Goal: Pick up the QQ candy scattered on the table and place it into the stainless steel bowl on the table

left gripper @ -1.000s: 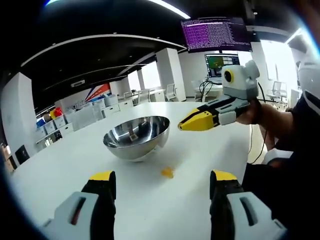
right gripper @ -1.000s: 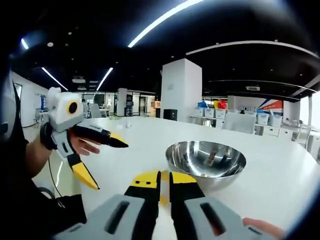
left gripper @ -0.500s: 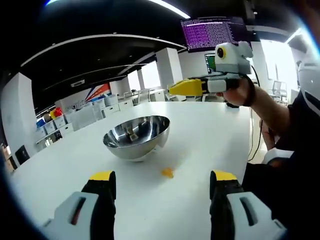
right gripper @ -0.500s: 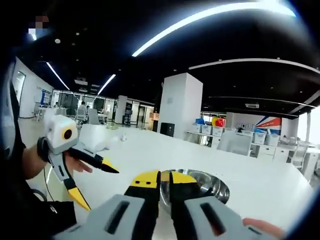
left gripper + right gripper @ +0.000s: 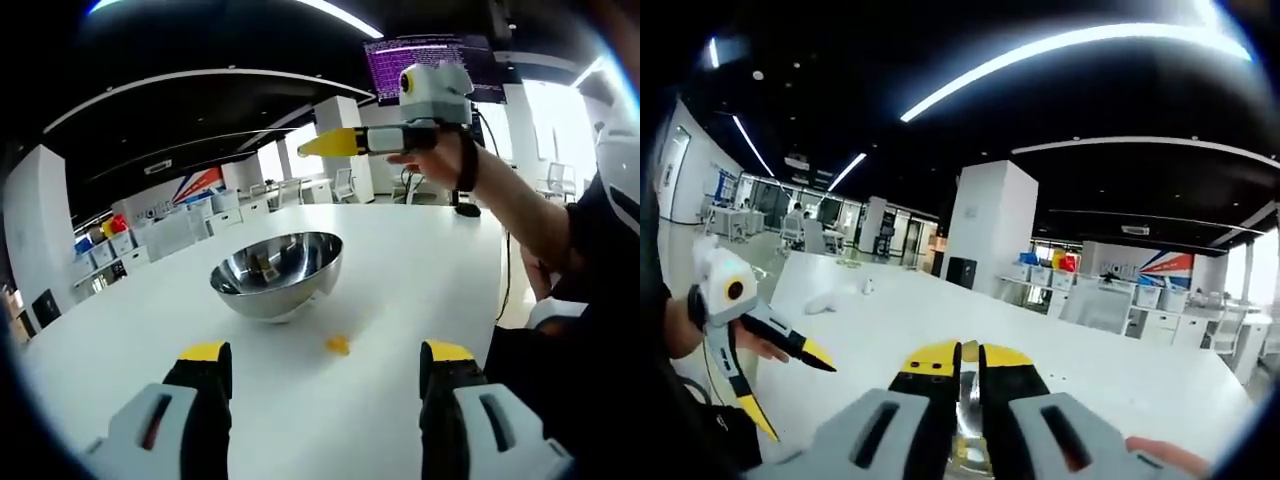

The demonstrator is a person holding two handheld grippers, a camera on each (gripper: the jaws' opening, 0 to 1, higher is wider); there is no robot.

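Since a second ago my right tongs (image 5: 325, 145) have gone up high and now hang above the stainless steel bowl (image 5: 277, 273), as the left gripper view shows. In the right gripper view the right tongs (image 5: 962, 357) are pressed nearly shut, with a small yellow bit between the tips. I think that is a QQ candy, but it is too small to be sure. A bit of the bowl's shiny rim (image 5: 962, 415) peeks out just below those tips.

My left tongs (image 5: 325, 352) are wide open and hold nothing. They sit low over the white desk (image 5: 420, 270). One more yellow QQ candy (image 5: 338, 345) lies on the desk just beside the bowl, on the near side, between my two left jaws. Something small also sits inside the bowl.

To do this step well, I would bring the right tongs down a little first, so the candy does not bounce out. I would keep the tips right over the middle of the bowl, then open them slowly. After that, the candy on the desk is the next one to pick up.
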